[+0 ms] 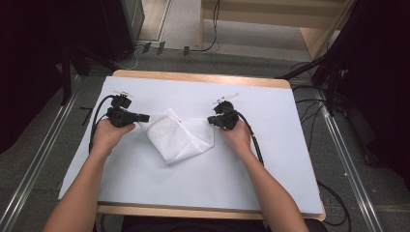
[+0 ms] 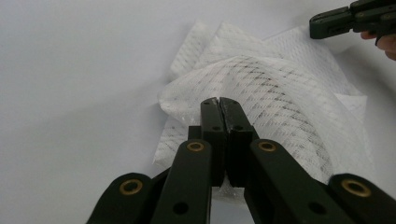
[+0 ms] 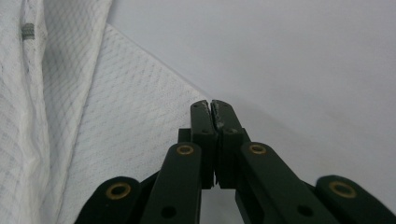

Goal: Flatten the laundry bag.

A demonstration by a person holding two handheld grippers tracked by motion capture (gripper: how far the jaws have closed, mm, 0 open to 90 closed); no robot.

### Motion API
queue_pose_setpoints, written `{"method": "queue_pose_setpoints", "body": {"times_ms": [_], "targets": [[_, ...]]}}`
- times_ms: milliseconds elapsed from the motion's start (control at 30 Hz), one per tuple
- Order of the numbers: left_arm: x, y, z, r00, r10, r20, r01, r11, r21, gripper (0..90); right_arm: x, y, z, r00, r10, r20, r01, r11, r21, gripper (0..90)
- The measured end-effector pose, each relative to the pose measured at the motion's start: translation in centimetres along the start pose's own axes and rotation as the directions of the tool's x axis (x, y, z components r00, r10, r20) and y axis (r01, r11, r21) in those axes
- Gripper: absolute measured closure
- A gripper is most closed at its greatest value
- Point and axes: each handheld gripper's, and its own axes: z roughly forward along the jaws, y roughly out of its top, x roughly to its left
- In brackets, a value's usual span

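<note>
High view: white mesh cloth between both grippers.
Left gripper: jaws clenched on cloth fold.
Right gripper: jaws clenched on cloth edge.
Handling: light, limp; grip edges.

White-topped table; wooden furniture behind; floor cables.

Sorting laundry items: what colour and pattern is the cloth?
White mesh cloth with a fine grid; left gripper view shows it best.

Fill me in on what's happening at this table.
A person works a white mesh cloth on a white table with two hand-held grippers. The left gripper is shut on the cloth's left edge; the right gripper is shut at its right corner. The cloth lies bunched and partly folded between them.
</note>
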Motion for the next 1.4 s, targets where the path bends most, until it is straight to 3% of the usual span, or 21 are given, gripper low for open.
{"method": "queue_pose_setpoints", "body": {"times_ms": [267, 533, 767, 867, 933, 1033, 1100, 1167, 1300, 1400], "targets": [[-0.1, -0.2, -0.7, 0.9999, -0.011, -0.01, 0.011, 0.9987, -0.049, 90.0, -2.4, -0.8, -2.8, 0.9975, 0.048, 0.051, -0.046, 0.998, -0.032, 90.0], [-0.8, -0.5, -1.1, 0.9999, -0.006, -0.015, 0.004, 0.9971, -0.076, 90.0, -4.8, -2.8, -5.4, 0.9898, 0.106, 0.095, -0.1, 0.993, -0.068, 90.0], [-1.8, -1.0, -0.9, 0.9997, 0.002, 0.026, -0.001, 0.9983, -0.058, 90.0, -6.8, -4.7, -7.2, 0.9784, 0.149, 0.143, -0.139, 0.987, -0.08, 90.0], [-3.2, -1.4, -0.2, 0.9984, 0.02, 0.053, -0.019, 0.9996, -0.021, 90.0, -7.7, -5.6, -7.4, 0.9716, 0.188, 0.144, -0.177, 0.981, -0.083, 90.0], [-3.9, -1.7, 0.3, 0.9974, 0.036, 0.062, -0.036, 0.9993, 0.005, 89.8, -7.9, -5.9, -7.2, 0.9684, 0.2, 0.149, -0.19, 0.979, -0.075, 89.9], [-4.0, -1.9, 0.4, 0.9962, 0.041, 0.077, -0.042, 0.9991, 0.006, 86.3, -8.0, -6.1, -7.2, 0.9671, 0.207, 0.148, -0.197, 0.977, -0.08, 87.9], [-3.9, -1.9, 0.1, 0.9935, 0.033, 0.109, -0.032, 0.9994, -0.012, 78.4, -8.0, -6.1, -7.3, 0.9638, 0.225, 0.143, -0.213, 0.972, -0.098, 79.8], [-3.9, -2.0, -0.4, 0.9919, 0.047, 0.118, -0.043, 0.9984, -0.037, 72.9, -8.0, -5.9, -7.7, 0.9661, 0.228, 0.122, -0.214, 0.97, -0.115, 75.3], [-3.6, -1.9, -1.3, 0.9915, 0.054, 0.118, -0.048, 0.9973, -0.056, 66.5, -7.2, -5.4, -8.7, 0.9714, 0.19, 0.143, -0.168, 0.974, -0.154, 72.0], [-3.1, -1.7, -1.5, 0.9931, 0.044, 0.108, -0.037, 0.9972, -0.065, 66.9, -6.6, -4.9, -9.2, 0.9762, 0.181, 0.119, -0.159, 0.972, -0.175, 77.4]]}}
